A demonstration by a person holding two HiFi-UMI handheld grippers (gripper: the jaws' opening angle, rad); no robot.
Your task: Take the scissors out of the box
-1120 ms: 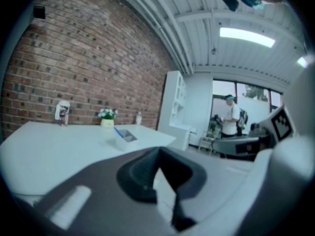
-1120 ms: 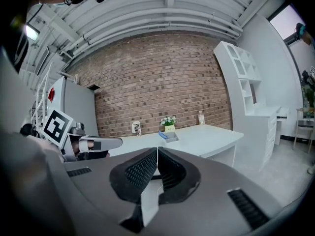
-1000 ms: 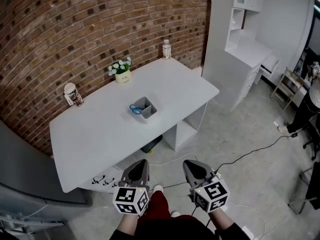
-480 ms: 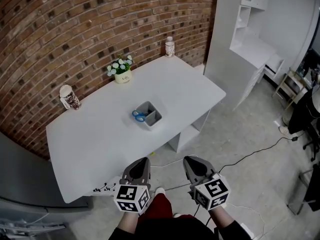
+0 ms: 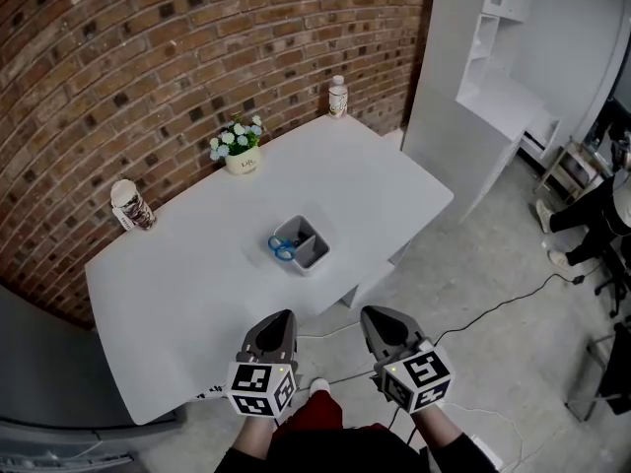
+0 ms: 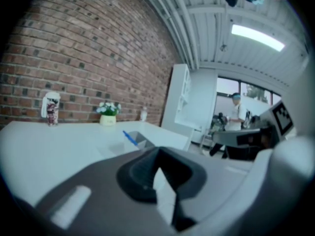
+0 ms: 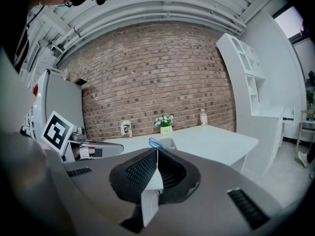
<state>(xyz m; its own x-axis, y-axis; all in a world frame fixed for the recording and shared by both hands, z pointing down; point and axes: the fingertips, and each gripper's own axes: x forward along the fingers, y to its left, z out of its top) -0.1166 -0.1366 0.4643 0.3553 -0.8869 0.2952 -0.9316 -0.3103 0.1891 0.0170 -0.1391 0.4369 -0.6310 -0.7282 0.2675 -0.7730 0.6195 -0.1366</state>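
Note:
A grey two-compartment box (image 5: 305, 245) stands near the middle of the white table (image 5: 187, 274). Blue-handled scissors (image 5: 284, 248) sit in its left compartment; their handles also show above the box in the left gripper view (image 6: 129, 137) and the right gripper view (image 7: 155, 142). My left gripper (image 5: 279, 321) and right gripper (image 5: 374, 317) are held side by side at the table's near edge, well short of the box. Both are shut with nothing between the jaws.
On the table's far side stand a patterned cup (image 5: 129, 206), a small flower pot (image 5: 240, 151) and a bottle (image 5: 338, 97), against a brick wall. White shelving (image 5: 513, 57) rises at the right. Cables (image 5: 493, 304) lie on the floor. A seated person (image 5: 592, 215) is at the far right.
Both grippers and the head view have moved toward the table. The box now lies closer to the grippers, and the table's near edge has reached them.

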